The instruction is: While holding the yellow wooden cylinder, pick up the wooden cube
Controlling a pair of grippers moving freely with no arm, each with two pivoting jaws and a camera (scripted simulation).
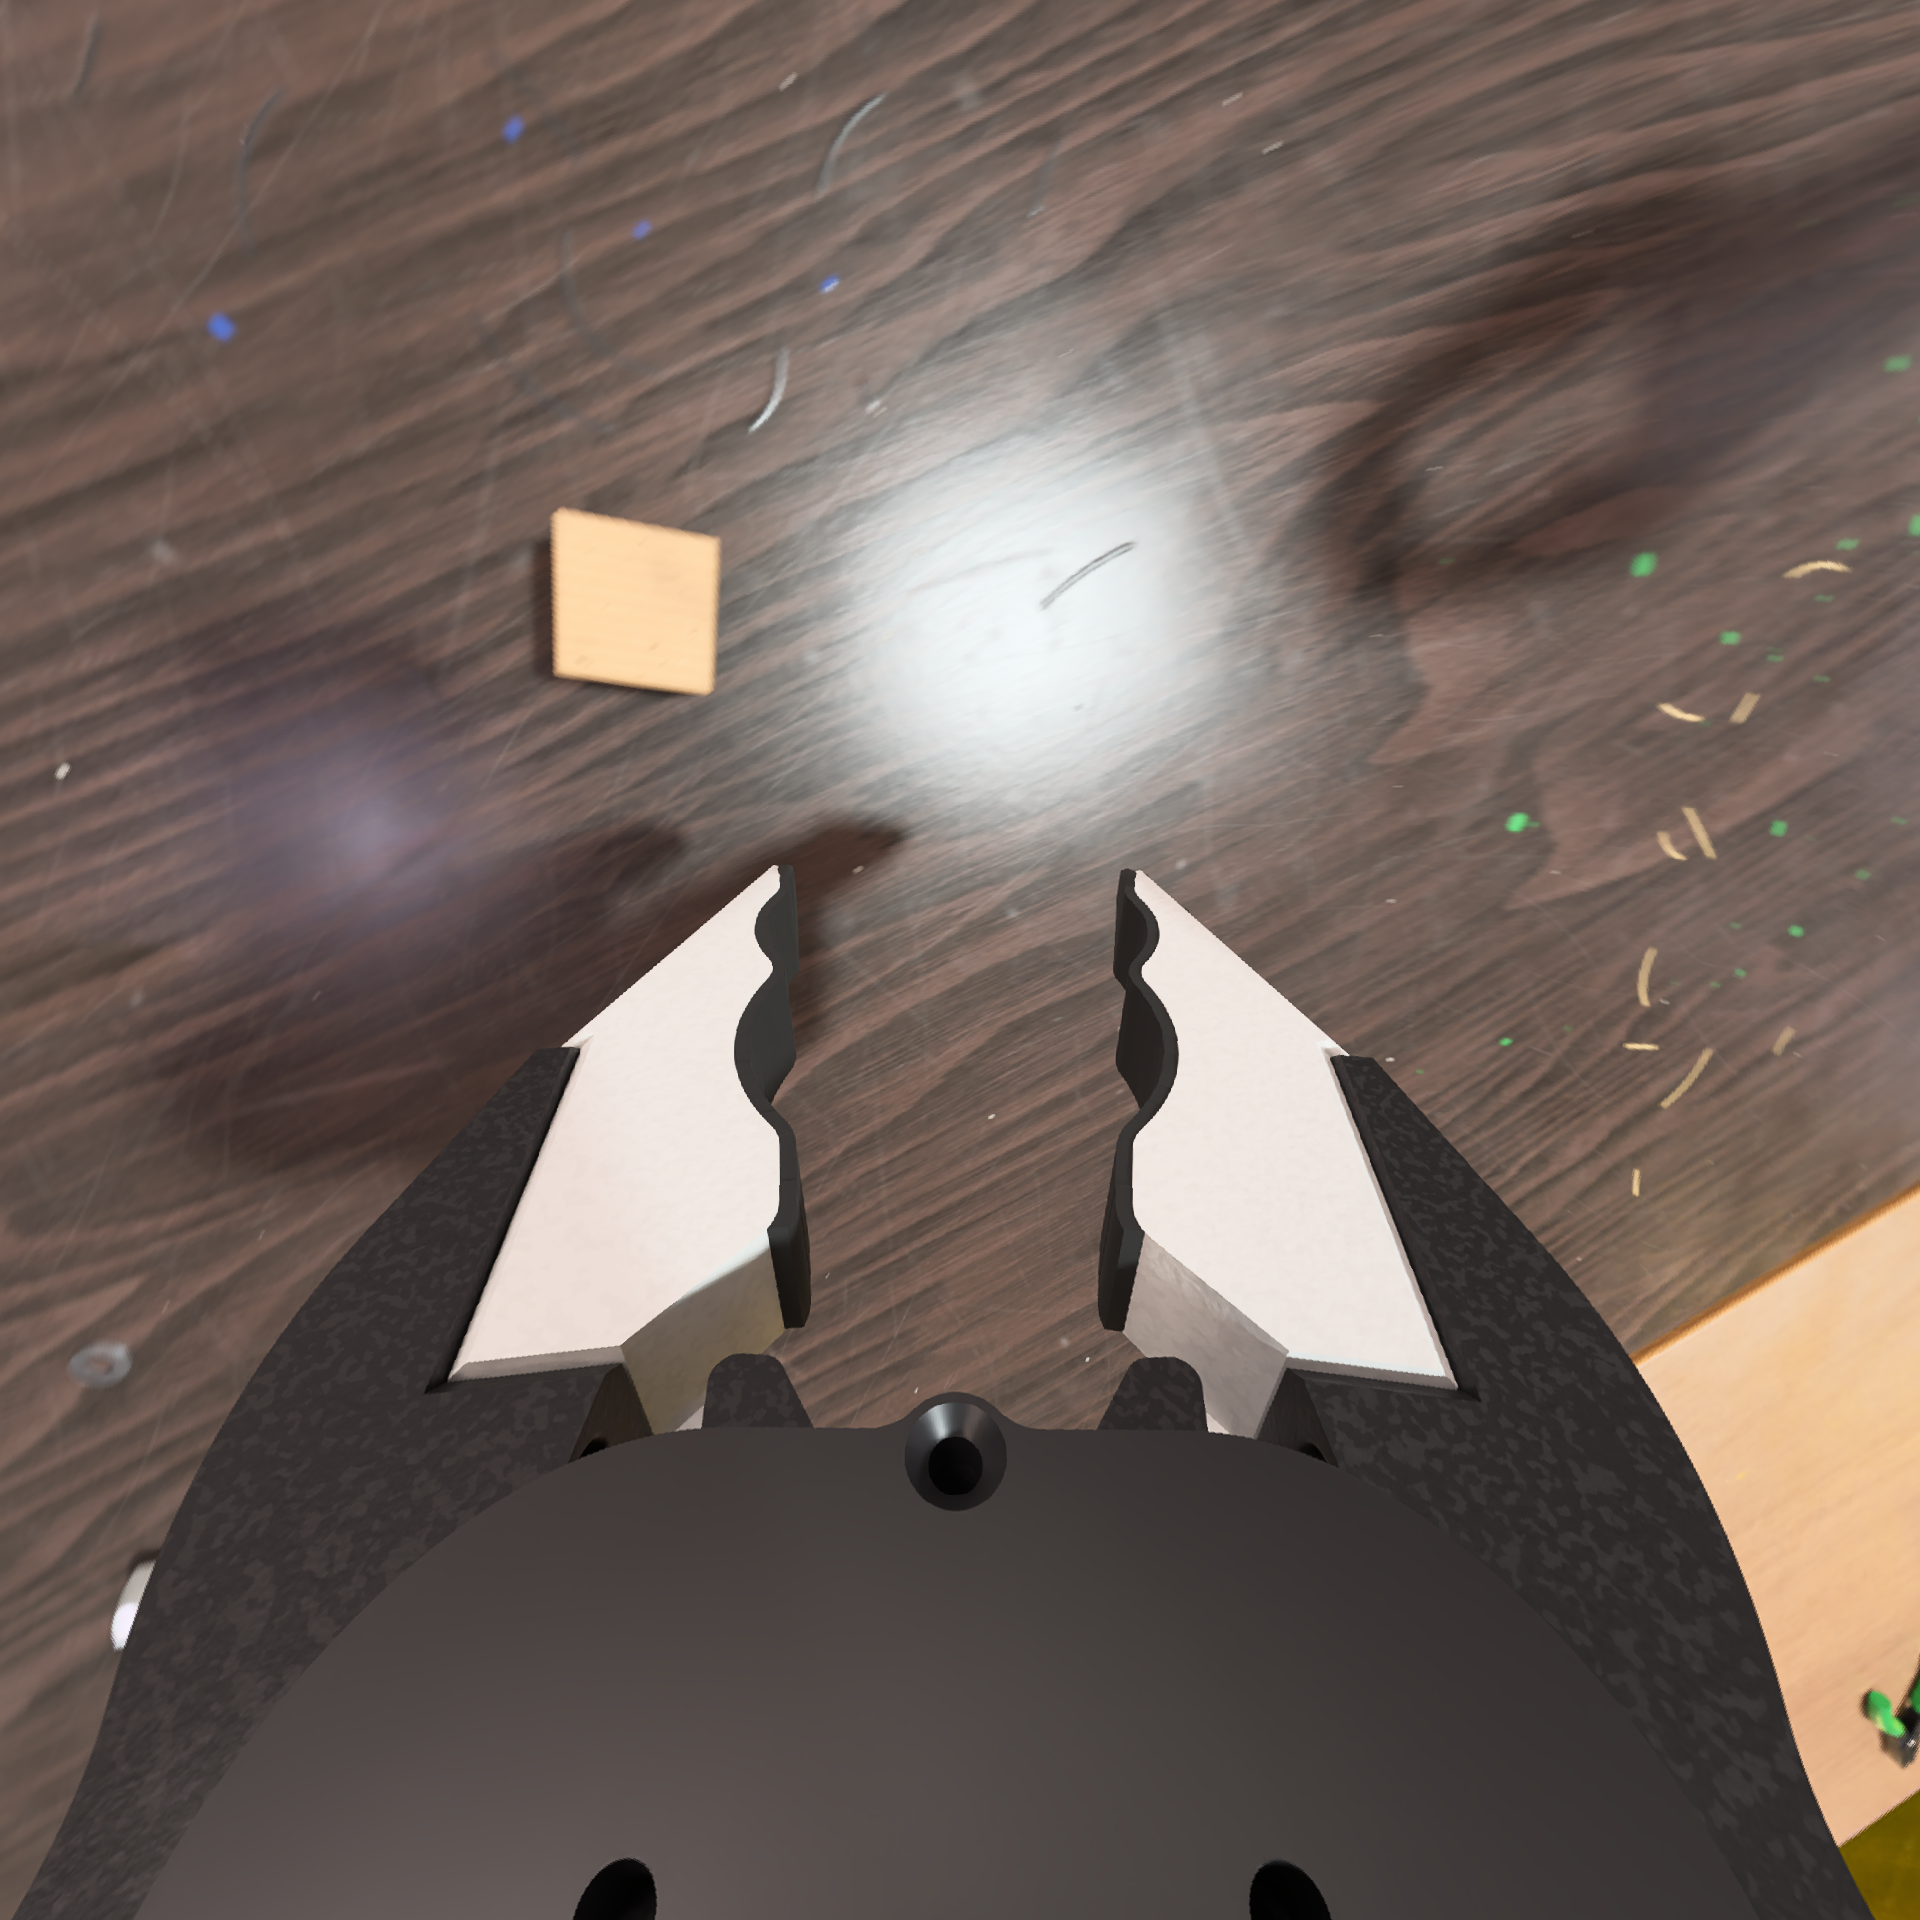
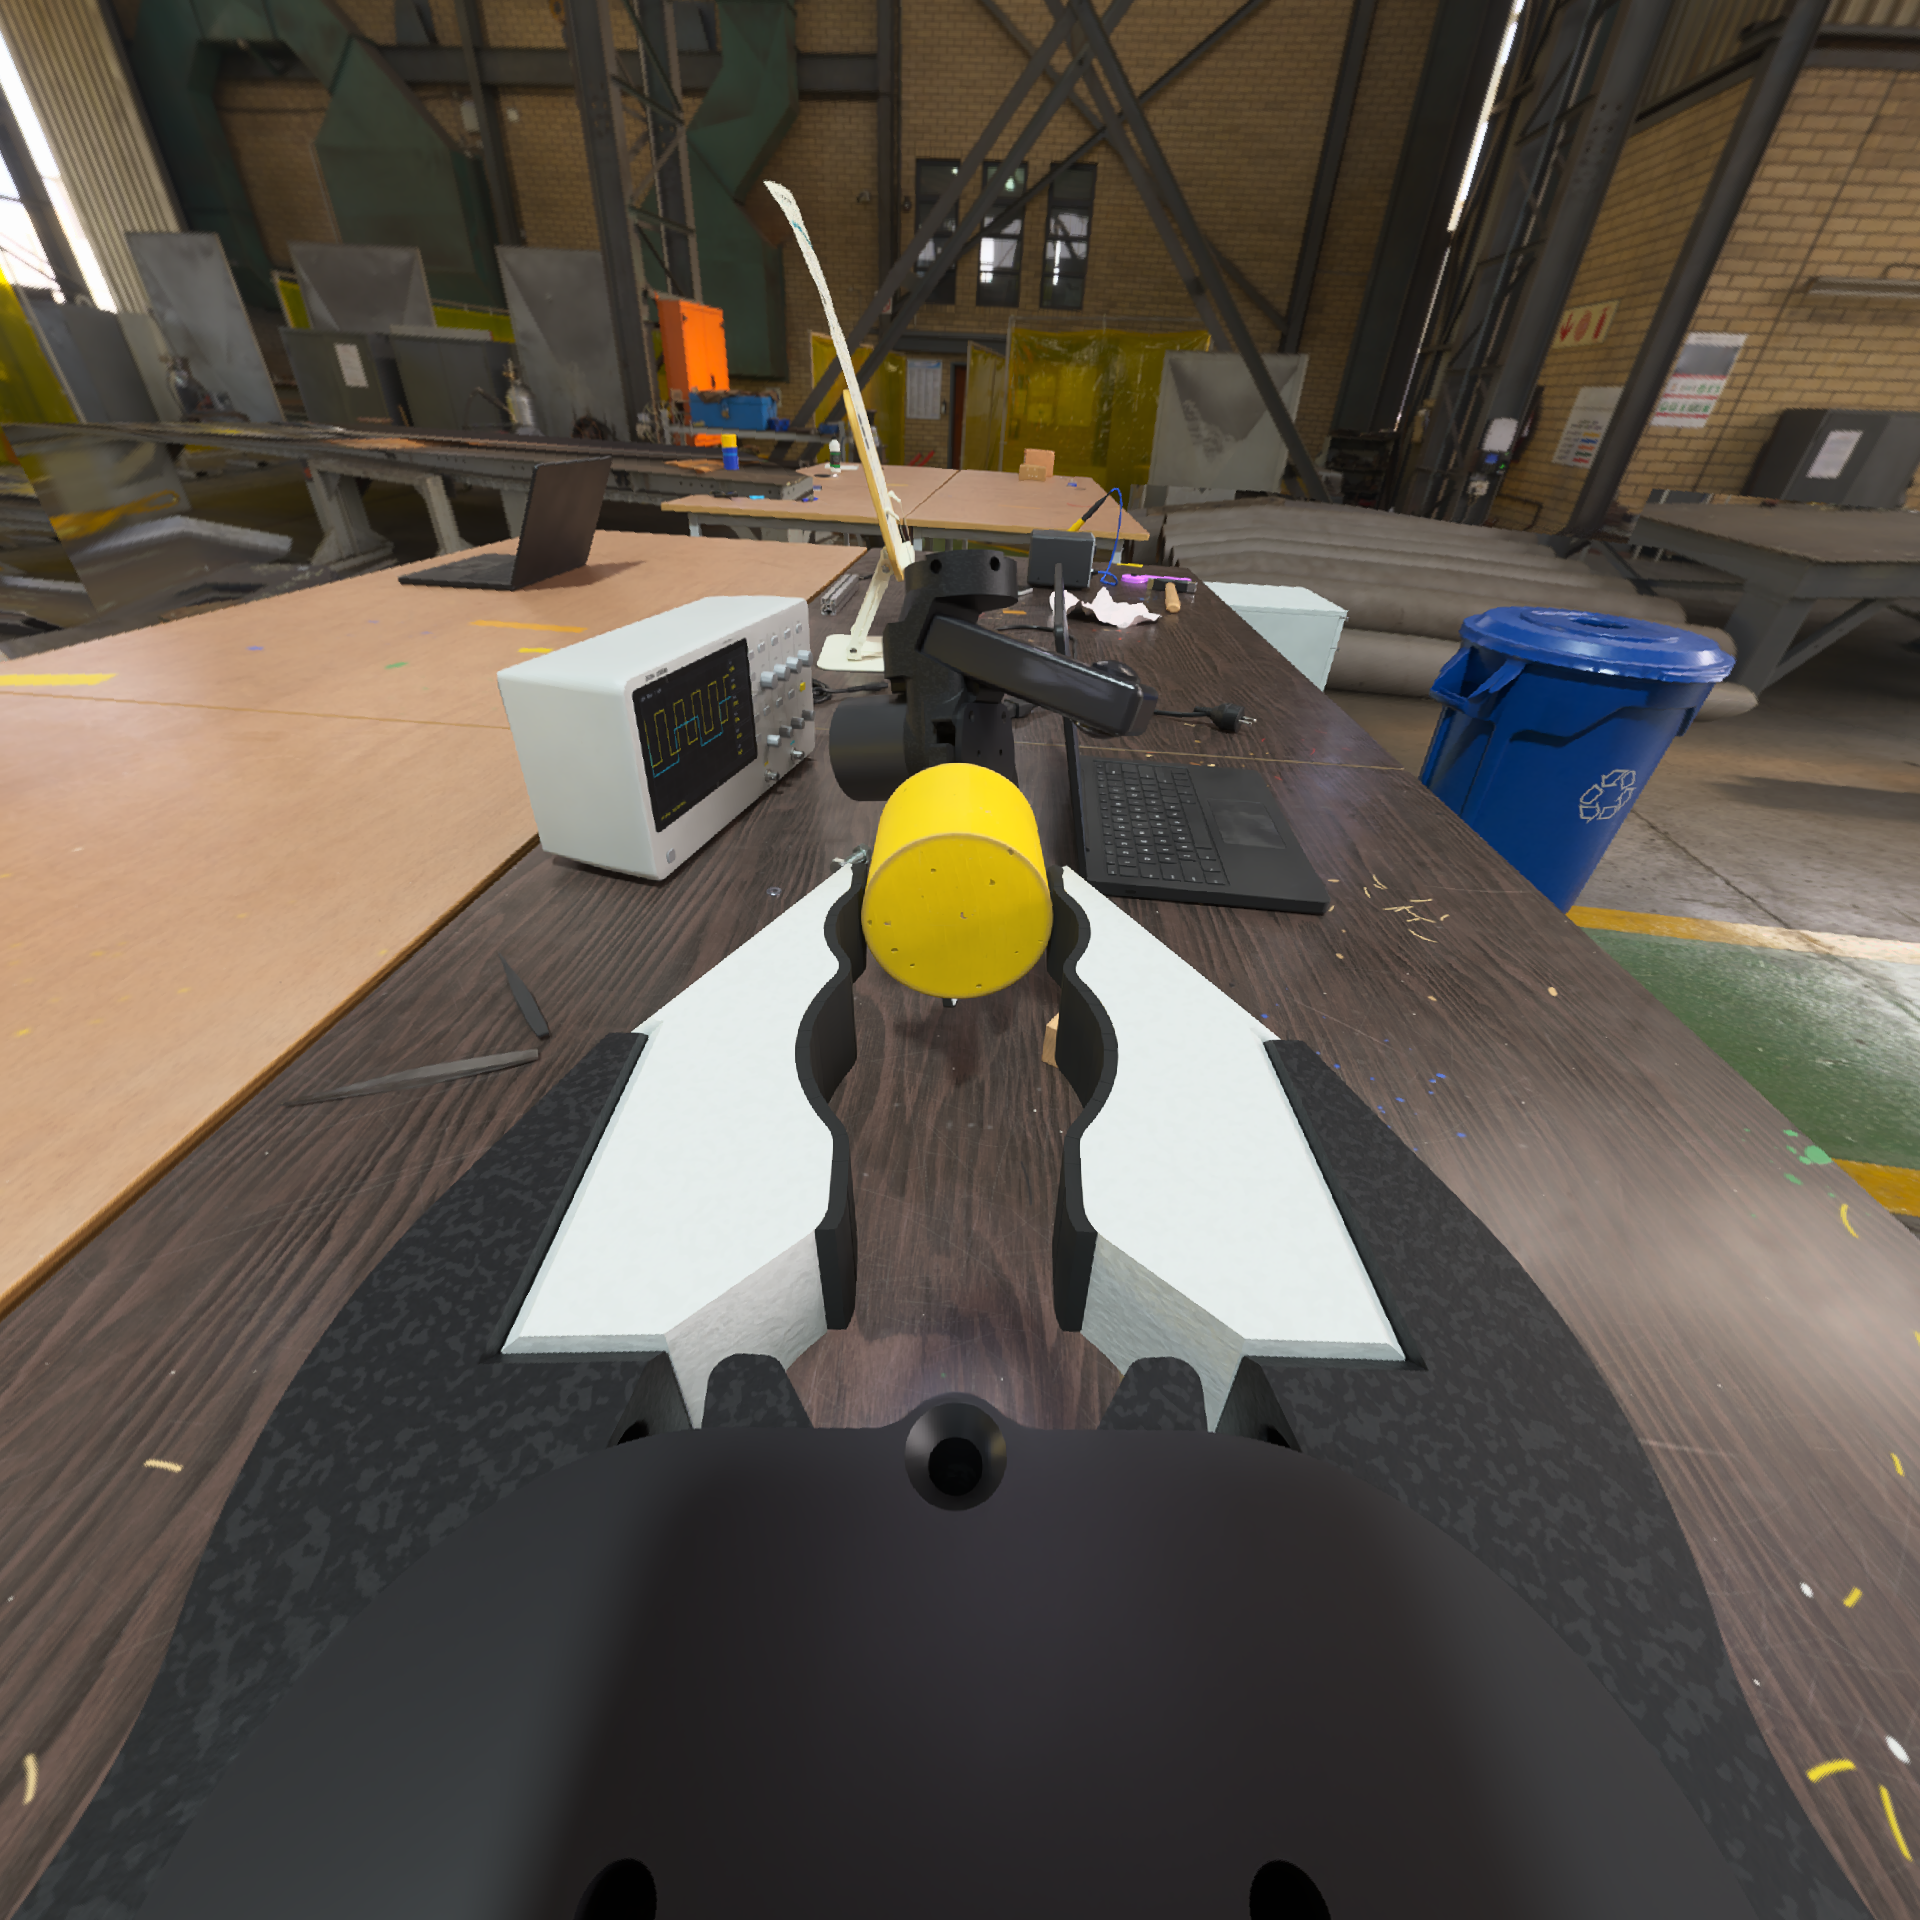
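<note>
The wooden cube (image 1: 635, 601) rests on the dark wooden table (image 1: 1039, 208), seen from above in the left wrist view. My left gripper (image 1: 956, 878) is open and empty, hovering above the table, with the cube ahead and to the left of its fingertips. My right gripper (image 2: 956, 883) is shut on the yellow wooden cylinder (image 2: 956, 883), held near the fingertips above the table, its flat end facing the camera. A sliver of the cube (image 2: 1051, 1039) shows behind the right finger. The left gripper (image 2: 977, 675) shows beyond the cylinder in the right wrist view.
An oscilloscope (image 2: 665, 727) stands left of the far gripper and a laptop (image 2: 1184, 831) to its right. Tweezers (image 2: 436, 1075) lie on the table at left. A lighter plywood table (image 2: 208, 779) adjoins on the left. A blue bin (image 2: 1558, 748) stands on the floor at right.
</note>
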